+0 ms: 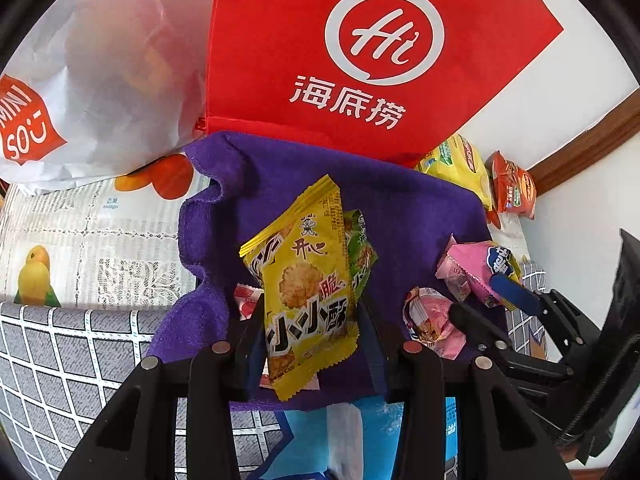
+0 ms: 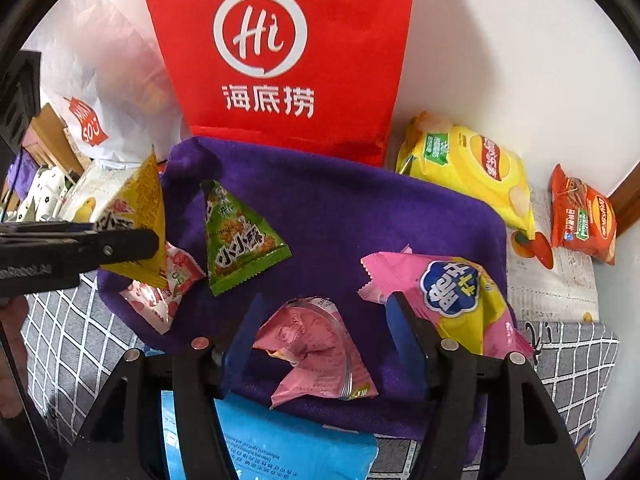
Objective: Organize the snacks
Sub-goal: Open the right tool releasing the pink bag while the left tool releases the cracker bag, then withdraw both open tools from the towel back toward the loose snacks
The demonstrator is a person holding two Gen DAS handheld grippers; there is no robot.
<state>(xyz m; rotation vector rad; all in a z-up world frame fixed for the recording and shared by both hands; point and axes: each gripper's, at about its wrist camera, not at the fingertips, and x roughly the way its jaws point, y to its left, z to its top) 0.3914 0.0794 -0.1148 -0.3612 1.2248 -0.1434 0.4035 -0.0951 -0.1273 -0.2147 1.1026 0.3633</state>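
My left gripper (image 1: 308, 320) is shut on a yellow snack packet (image 1: 308, 288) and holds it above the purple towel (image 1: 280, 176); it also shows in the right wrist view (image 2: 136, 208). A green packet (image 2: 236, 240) and a red-and-white packet (image 2: 168, 292) lie on the towel (image 2: 340, 216) below it. My right gripper (image 2: 324, 328) is open around a crumpled pink packet (image 2: 316, 344) on the towel. A pink-and-yellow packet (image 2: 460, 300) lies just right of it.
A red Haidilao bag (image 2: 280, 60) stands behind the towel, with a white Miniso bag (image 1: 100, 80) to its left. A yellow chip bag (image 2: 468, 168) and an orange chip bag (image 2: 584, 216) lie at the right by the wall. A blue packet (image 2: 280, 444) lies near me.
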